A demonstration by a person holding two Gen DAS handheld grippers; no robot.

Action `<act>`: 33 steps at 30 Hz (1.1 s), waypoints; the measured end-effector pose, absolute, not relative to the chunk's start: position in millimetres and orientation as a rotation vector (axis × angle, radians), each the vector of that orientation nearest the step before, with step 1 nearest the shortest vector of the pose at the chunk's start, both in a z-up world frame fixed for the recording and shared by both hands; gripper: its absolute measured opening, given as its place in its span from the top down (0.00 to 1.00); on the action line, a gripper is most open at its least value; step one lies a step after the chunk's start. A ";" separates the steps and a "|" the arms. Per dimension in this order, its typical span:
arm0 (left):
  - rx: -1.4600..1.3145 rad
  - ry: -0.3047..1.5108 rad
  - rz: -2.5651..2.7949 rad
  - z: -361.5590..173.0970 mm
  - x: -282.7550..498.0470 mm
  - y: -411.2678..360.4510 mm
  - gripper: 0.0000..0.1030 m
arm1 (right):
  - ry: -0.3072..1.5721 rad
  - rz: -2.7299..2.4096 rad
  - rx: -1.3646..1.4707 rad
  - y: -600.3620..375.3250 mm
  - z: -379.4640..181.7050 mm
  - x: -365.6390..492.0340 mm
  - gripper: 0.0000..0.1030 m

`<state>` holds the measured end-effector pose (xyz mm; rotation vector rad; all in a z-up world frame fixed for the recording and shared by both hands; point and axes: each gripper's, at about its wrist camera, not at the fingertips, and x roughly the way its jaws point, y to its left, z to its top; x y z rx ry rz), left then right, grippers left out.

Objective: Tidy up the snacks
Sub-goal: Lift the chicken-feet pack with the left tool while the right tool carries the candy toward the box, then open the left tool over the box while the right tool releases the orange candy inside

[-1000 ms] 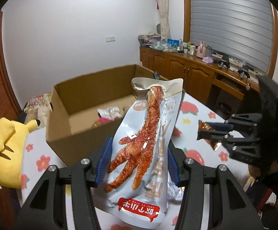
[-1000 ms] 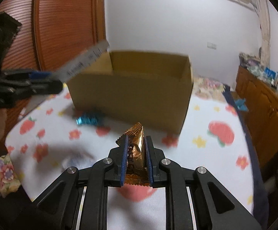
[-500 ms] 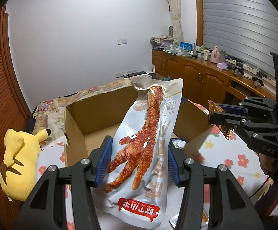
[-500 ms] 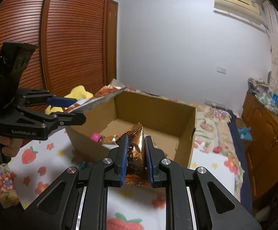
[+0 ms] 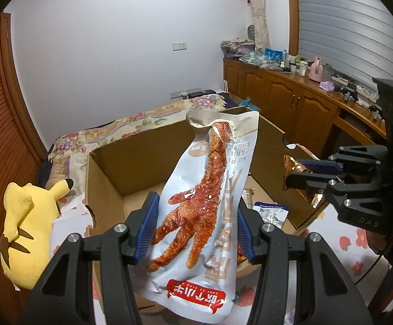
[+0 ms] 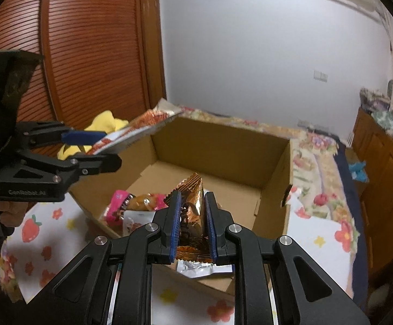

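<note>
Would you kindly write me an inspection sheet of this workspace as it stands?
Surface: bedspread with strawberry and flower print.
Job's things: open cardboard box holding a pink packet and other wrappers; chicken-foot snack bag; gold foil snack.
Clutter: yellow plush toy beside the box.
Grippers: left gripper shut on the chicken-foot snack bag; right gripper shut on the gold foil snack; both above the box.
Cables: thin black cable below the right gripper.
Surroundings: wooden cabinets, slatted wardrobe door.
</note>
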<state>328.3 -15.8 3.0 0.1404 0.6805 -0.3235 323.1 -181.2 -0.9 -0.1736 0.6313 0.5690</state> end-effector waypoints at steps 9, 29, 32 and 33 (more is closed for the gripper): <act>0.153 0.716 -0.308 -7.6 339.7 -25.2 0.49 | 0.664 0.567 -0.177 -176.9 -12.9 332.3 0.72; 0.176 0.787 -0.282 -26.2 360.2 -37.2 0.45 | 0.634 0.596 -0.159 -180.2 -3.5 313.7 0.62; 0.173 0.791 -0.277 -26.6 360.4 -37.4 0.44 | 0.632 0.594 -0.165 -178.1 -3.2 312.6 0.59; 0.172 0.788 -0.277 -25.7 360.6 -37.9 0.44 | 0.632 0.594 -0.167 -177.2 -2.8 312.0 0.59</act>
